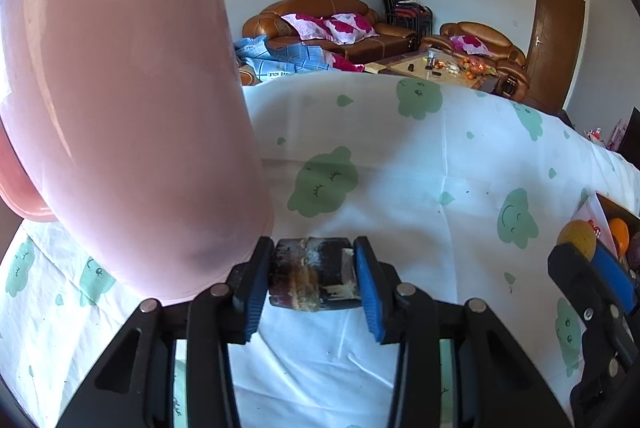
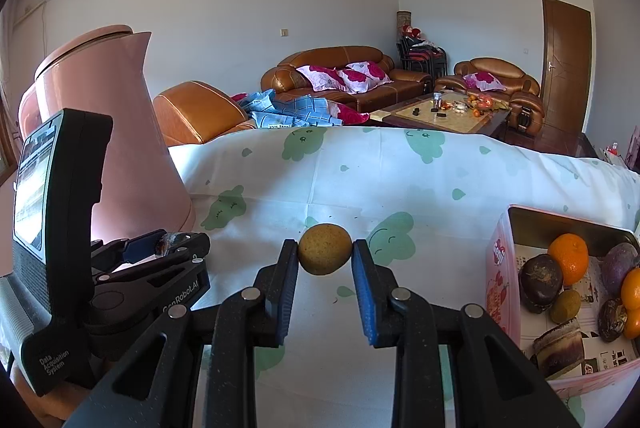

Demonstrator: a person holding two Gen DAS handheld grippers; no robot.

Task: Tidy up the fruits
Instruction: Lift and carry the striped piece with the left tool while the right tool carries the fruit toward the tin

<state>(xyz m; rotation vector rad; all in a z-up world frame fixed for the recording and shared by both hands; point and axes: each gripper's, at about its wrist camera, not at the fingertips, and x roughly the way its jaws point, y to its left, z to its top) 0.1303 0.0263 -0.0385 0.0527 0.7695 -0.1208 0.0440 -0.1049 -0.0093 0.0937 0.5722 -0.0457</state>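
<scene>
Fruit sorting is looking well along but unfinished. Starting leftmost, the pink jug is standing just left of the left claw, which is gripping a dark, stubby cylindrical piece, its jaws closed part-way onto it over the counter. Right of that, the right claw is pinching a round yellow-brown fruit in the same manner. Farthest right, the pink tin is already holding oranges, dark fruits and another brown piece; both held items are probably going there. Only the right wrist view is showing the tin's contents plainly; the left wrist view is catching just its edge.
</scene>
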